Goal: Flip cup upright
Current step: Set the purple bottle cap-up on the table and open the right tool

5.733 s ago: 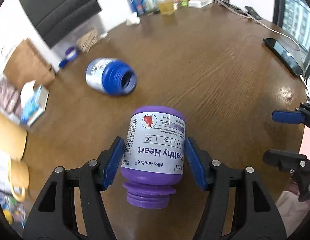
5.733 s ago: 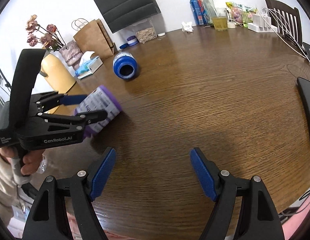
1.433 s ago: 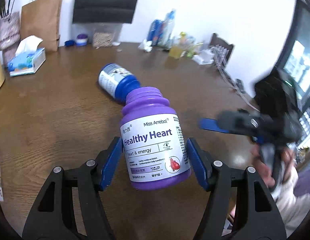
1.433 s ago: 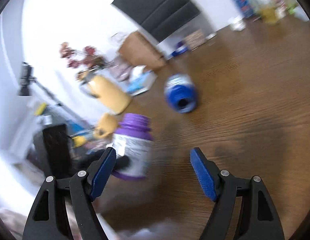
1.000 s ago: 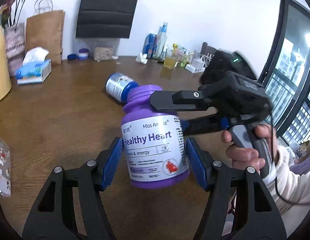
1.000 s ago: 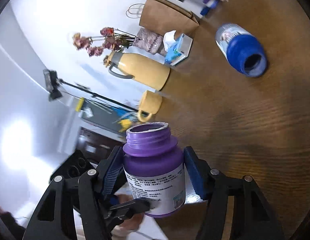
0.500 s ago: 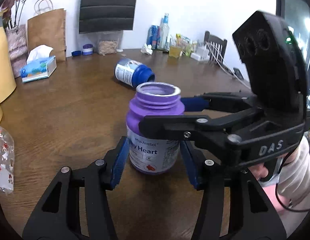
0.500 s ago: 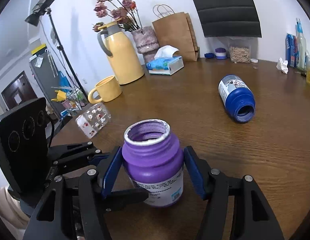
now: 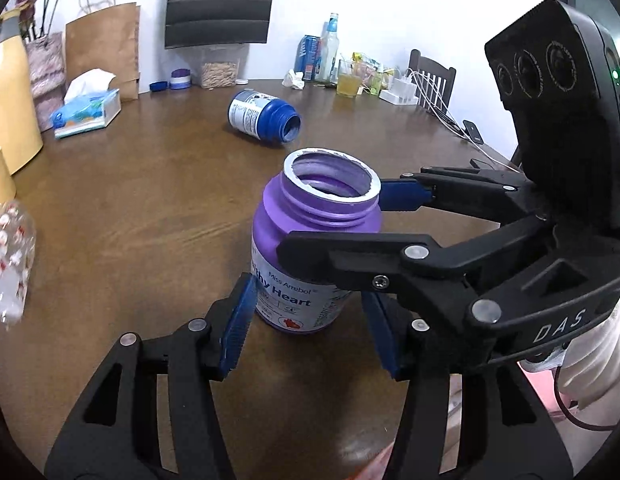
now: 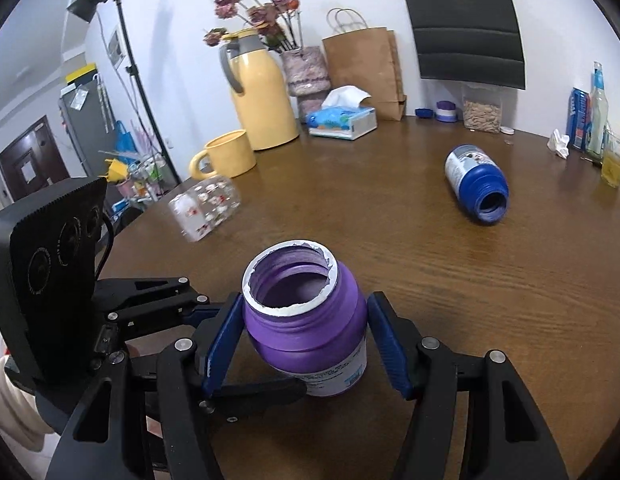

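A purple open-mouthed bottle point(image 9: 310, 248) labelled "Healthy Heart" stands upright on the brown wooden table point(image 9: 130, 208); it also shows in the right wrist view point(image 10: 306, 320). My left gripper point(image 9: 306, 324) sits around its lower body with small gaps beside both blue pads, so it looks open. My right gripper point(image 10: 306, 344) reaches in from the right and brackets the bottle's upper body, jaws close to its sides. A blue bottle point(image 9: 266, 116) lies on its side farther back, mouth open, and shows in the right wrist view point(image 10: 476, 182) too.
A yellow thermos point(image 10: 260, 100), yellow mug point(image 10: 226, 156), tissue box point(image 10: 344, 118) and paper bag point(image 10: 366, 68) stand along the far left edge. A clear patterned cup point(image 10: 204, 208) lies on its side. Drinks and chargers point(image 9: 350, 76) crowd the back right.
The purple bottle went from upside down in my left gripper to upright on the table. The right gripper closed in around it. The left jaws have loosened.
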A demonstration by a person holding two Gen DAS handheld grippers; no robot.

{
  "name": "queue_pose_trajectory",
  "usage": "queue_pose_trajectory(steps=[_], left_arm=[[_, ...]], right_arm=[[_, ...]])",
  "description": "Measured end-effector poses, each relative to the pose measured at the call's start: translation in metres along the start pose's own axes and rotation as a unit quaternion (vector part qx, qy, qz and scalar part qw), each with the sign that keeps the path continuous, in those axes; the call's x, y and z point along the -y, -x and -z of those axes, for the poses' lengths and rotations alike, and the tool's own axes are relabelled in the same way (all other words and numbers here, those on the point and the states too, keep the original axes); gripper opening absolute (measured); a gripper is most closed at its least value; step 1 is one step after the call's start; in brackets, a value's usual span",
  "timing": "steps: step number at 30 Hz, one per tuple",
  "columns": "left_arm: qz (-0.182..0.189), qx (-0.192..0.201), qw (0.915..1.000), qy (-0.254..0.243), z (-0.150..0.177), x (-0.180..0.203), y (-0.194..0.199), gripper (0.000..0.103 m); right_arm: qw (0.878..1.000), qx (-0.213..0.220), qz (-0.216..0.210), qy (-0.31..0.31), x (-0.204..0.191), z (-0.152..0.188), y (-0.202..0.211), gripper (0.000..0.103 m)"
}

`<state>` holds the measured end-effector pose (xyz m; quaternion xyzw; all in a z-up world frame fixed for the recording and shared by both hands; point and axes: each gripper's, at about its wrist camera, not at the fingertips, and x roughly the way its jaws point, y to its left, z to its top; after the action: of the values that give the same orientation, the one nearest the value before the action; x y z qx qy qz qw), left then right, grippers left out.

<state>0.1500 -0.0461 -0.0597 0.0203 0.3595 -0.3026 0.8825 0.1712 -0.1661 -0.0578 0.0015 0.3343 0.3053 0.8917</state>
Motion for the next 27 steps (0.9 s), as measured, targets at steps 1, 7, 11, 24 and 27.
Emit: queue_pose_trajectory(steps=[1, 7, 11, 24, 27], left_arm=[[0.0, 0.0, 1.0, 0.003, 0.001, 0.0, 0.001, 0.05], [-0.022, 0.003, 0.9998, 0.004, 0.004, 0.001, 0.001, 0.059], [-0.049, 0.013, 0.9987, 0.005, 0.006, 0.003, 0.006, 0.074], [-0.212, 0.026, 0.9704, 0.113, 0.03, 0.002, 0.08, 0.103], [-0.264, 0.017, 0.9501, 0.165, 0.043, 0.003, 0.1, 0.103]], right_arm=[[1.0, 0.002, -0.001, 0.0, -0.002, 0.002, 0.0, 0.067], [1.0, -0.001, -0.008, -0.028, -0.001, 0.004, -0.001, 0.069], [0.999, 0.012, -0.006, -0.052, 0.003, 0.003, 0.008, 0.081], [0.992, 0.021, 0.117, -0.032, 0.0, 0.032, 0.1, 0.084], [0.989, -0.002, 0.141, -0.052, -0.003, 0.049, 0.105, 0.084]])
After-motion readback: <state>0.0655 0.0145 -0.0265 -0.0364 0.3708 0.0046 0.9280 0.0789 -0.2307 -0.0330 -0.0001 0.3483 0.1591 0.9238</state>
